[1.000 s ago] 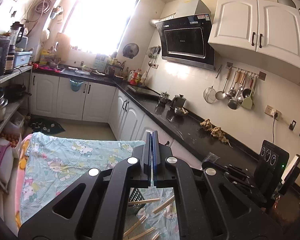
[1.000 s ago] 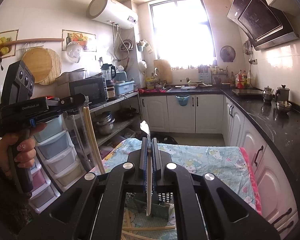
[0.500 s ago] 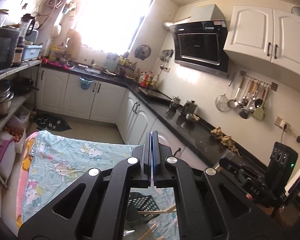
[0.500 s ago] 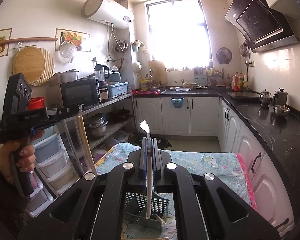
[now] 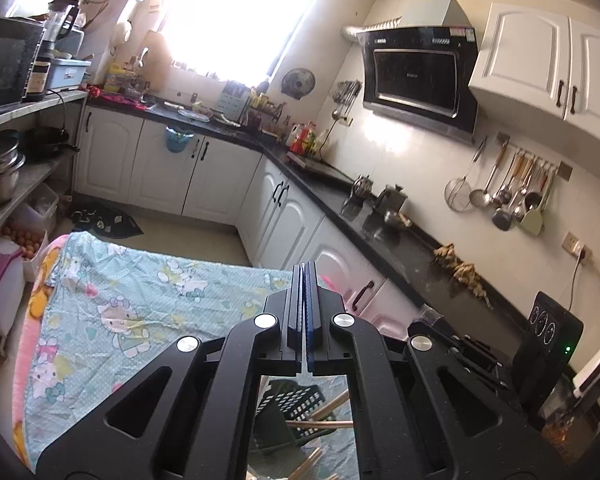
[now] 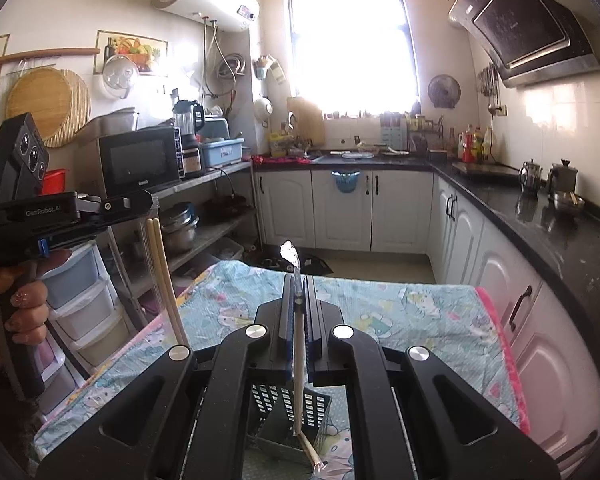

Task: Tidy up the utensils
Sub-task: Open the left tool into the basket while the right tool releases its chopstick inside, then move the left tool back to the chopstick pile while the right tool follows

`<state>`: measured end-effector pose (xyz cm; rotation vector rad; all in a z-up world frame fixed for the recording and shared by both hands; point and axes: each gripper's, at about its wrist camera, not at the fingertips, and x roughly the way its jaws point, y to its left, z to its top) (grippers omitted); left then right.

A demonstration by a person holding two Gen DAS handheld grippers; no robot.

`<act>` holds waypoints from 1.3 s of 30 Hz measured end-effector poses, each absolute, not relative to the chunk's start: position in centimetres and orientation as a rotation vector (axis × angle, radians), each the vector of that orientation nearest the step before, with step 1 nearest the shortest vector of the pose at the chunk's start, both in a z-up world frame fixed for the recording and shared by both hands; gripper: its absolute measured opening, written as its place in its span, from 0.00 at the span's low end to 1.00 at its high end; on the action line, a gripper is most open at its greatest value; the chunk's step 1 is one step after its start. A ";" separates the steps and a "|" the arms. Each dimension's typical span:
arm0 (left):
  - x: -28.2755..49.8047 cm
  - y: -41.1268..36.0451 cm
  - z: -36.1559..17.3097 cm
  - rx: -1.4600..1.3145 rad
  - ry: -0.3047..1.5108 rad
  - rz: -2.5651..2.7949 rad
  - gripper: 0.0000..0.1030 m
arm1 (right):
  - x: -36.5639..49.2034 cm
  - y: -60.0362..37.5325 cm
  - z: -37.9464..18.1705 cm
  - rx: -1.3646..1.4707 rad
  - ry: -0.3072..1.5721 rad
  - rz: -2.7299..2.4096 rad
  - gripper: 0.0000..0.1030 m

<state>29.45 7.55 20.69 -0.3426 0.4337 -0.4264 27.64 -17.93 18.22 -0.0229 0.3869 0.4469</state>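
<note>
My right gripper (image 6: 298, 278) is shut on a long spoon (image 6: 289, 250). The spoon's bowl sticks up past the fingertips and its pale handle hangs down over a dark slotted basket (image 6: 288, 408) on the cloth-covered table (image 6: 420, 320). At the left of the right wrist view a hand holds my left gripper (image 6: 148, 206), shut on a pair of wooden chopsticks (image 6: 164, 276) that hang down beside the table's left edge. In the left wrist view the left gripper (image 5: 305, 266) has its jaws pressed together. Below it show the basket (image 5: 292, 408) and several loose chopsticks (image 5: 320, 424).
Another pale-handled utensil (image 6: 312, 452) lies against the basket's near side. A black counter (image 6: 540, 232) with white cabinets runs along the right. Open shelves with a microwave (image 6: 140, 160), pots and plastic drawers (image 6: 84, 312) stand to the left of the table.
Both grippers have come down and forward over the table. The basket now shows more fully under them. Spoon and chopsticks stay gripped.
</note>
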 end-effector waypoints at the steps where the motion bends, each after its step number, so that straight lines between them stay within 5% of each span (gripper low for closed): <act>1: 29.7 7.4 20.1 -0.339 0.442 -0.423 0.00 | 28.0 -17.8 17.5 -0.024 0.400 0.442 0.05; 13: 30.8 6.0 15.0 -0.287 0.516 -0.366 0.00 | 29.8 -17.2 13.1 -0.002 0.524 0.418 0.05; 16: 30.7 5.7 14.3 -0.272 0.540 -0.350 0.00 | 29.9 -17.5 12.4 0.001 0.544 0.400 0.20; 18: 30.3 5.7 14.0 -0.251 0.553 -0.330 0.08 | 29.8 -17.7 12.2 0.007 0.551 0.396 0.29; 22: 28.9 6.4 14.1 -0.229 0.546 -0.279 0.43 | 29.3 -18.1 12.2 -0.005 0.552 0.386 0.39; 24: 27.8 6.9 14.4 -0.216 0.532 -0.247 0.49 | 29.1 -18.4 12.3 -0.012 0.552 0.379 0.43; 26: 26.8 7.6 14.7 -0.216 0.519 -0.223 0.69 | 28.8 -18.7 12.7 -0.021 0.547 0.364 0.46; 29: 25.3 8.6 15.1 -0.212 0.505 -0.179 0.85 | 27.7 -19.3 13.3 -0.024 0.526 0.352 0.54; 39: 20.3 12.6 13.8 -0.271 0.509 -0.070 0.90 | 23.4 -21.5 14.0 -0.026 0.504 0.312 0.67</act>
